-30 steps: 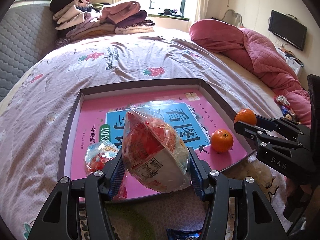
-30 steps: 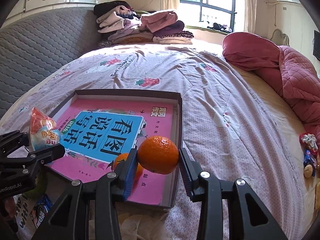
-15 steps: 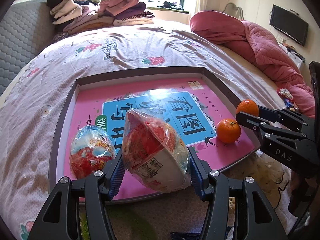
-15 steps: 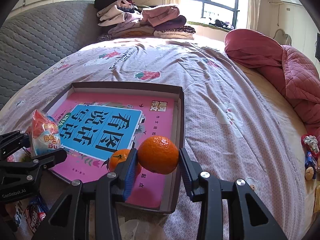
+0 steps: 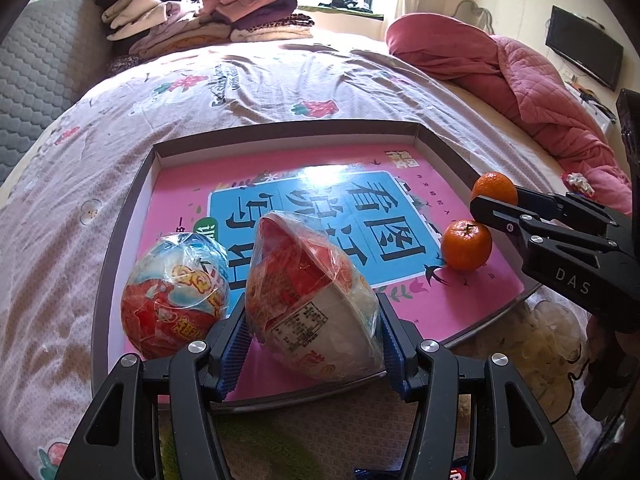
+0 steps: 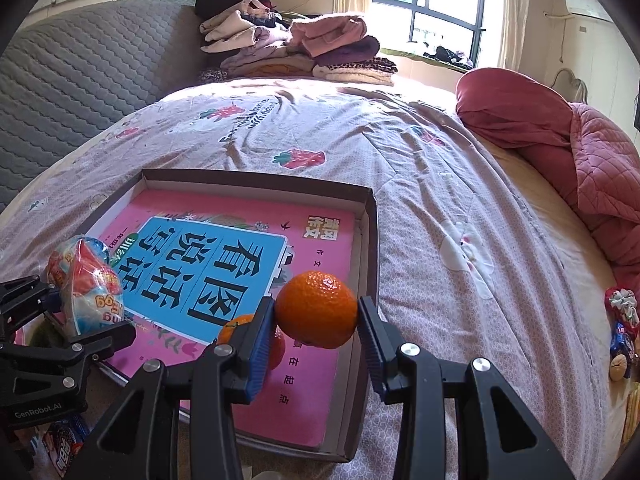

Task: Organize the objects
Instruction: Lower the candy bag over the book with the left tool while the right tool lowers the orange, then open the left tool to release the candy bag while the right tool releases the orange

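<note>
Two hand-held grippers are in view, each clamped on an item above a shallow cardboard box tray (image 5: 120,232) that lies on the bed and is lined with a pink and blue printed sheet. Left gripper (image 5: 312,344) enters its own view from 6 o'clock, fingers pointing toward 12, both blue-padded fingers (image 5: 234,346) pressed against the sides of a plastic-wrapped instant noodle bowl (image 5: 310,300), which is tilted with its red lid facing up and to the left; it is over the tray's near edge, and whether it touches the sheet cannot be told. A second wrapped noodle bowl (image 5: 176,298) sits inside the tray at 9 o'clock of the held one, just beside the left finger. Right gripper (image 6: 316,334) comes in from 6 o'clock in its own view, closed on a mandarin orange (image 6: 316,310) held above the tray's near right corner; in the left wrist view it reaches in from 3 o'clock with the fruit at its tips. A second mandarin (image 5: 466,244) rests on the sheet below and to the left of the held fruit, partly hidden behind the left finger in the right wrist view. Folded clothes (image 6: 288,46) are stacked at the far end of the bed toward 12 o'clock, and a red quilt (image 6: 560,148) is heaped toward 2 o'clock.
</note>
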`<act>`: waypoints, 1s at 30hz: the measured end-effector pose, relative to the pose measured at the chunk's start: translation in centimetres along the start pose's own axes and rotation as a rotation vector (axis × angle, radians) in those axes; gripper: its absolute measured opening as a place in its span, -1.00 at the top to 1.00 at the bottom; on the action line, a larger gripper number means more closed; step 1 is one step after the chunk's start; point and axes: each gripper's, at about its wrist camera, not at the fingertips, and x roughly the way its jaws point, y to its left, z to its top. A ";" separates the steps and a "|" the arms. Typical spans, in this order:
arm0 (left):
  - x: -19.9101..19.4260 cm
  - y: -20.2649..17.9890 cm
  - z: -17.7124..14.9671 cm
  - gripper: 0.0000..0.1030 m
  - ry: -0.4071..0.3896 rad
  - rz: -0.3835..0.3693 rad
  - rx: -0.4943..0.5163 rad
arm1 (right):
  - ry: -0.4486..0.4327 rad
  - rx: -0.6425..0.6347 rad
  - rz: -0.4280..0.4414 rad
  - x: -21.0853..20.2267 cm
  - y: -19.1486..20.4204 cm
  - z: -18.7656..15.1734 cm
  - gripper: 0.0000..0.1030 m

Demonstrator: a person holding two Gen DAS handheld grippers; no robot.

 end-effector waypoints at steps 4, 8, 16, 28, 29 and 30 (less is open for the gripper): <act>0.0 0.0 -0.1 -0.15 0.002 -0.001 0.000 | 0.013 0.010 0.035 0.7 -0.2 0.7 0.20; 0.1 0.1 0.0 -0.15 0.007 -0.002 -0.004 | 0.037 0.050 0.081 1.6 -0.8 1.3 0.19; 0.4 0.4 0.1 -0.17 0.014 -0.004 -0.016 | 0.064 0.113 0.095 3.1 -2.4 1.7 0.19; 0.3 0.4 0.0 -0.16 0.021 0.001 -0.026 | 0.059 0.066 0.047 2.9 -1.5 1.7 0.20; 0.3 0.5 -0.1 -0.16 0.022 0.003 -0.026 | 0.061 0.063 0.046 2.9 -1.5 1.7 0.20; 0.3 0.5 -0.1 -0.16 0.022 0.004 -0.027 | 0.061 0.062 0.045 2.8 -1.5 1.7 0.20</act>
